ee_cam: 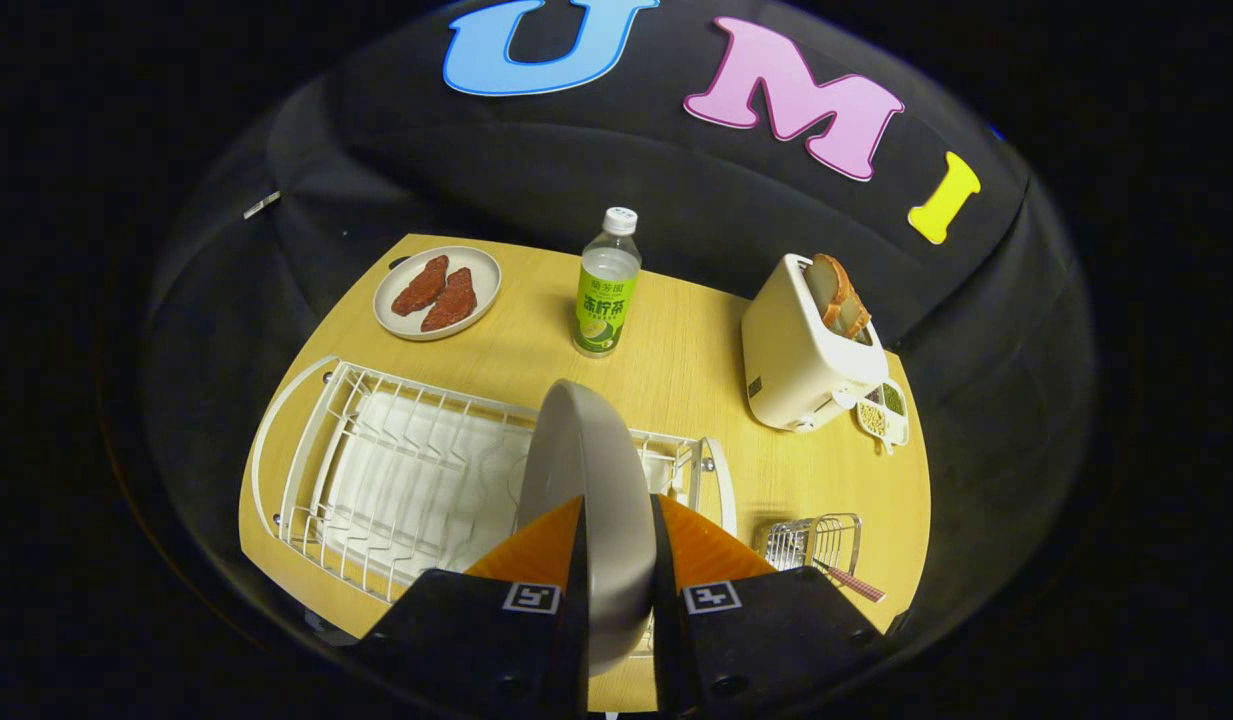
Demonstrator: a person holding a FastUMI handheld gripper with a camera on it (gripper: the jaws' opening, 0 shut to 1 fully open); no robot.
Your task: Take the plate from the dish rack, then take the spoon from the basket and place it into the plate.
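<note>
While the tool [616, 540] grips a pale plate [591, 470] edge-on, its 2 orange fingers [536, 550] closed against the plate's 2 faces, the plate stands upright above the white wire dish rack [376, 470] on a wooden worktop [696, 350]. Whether the plate's lower rim is clear of the rack cannot be told, since the fingers hide it. By the look of it, step 1, taking the plate from the rack, is in hand and close to done. The next move calls for carrying the plate to bare worktop, laying it flat and letting go, before reaching for the spoon. A small wire basket [811, 543] sits just right of the rack, close beside the right finger, with a red checked handle [856, 583] poking out, probably the spoon. Beyond the rack stand a green-labelled bottle [606, 285], a second plate with 2 reddish pieces of food [437, 293], a cream toaster [806, 350] holding bread, and a little dish of seeds [884, 410].
</note>
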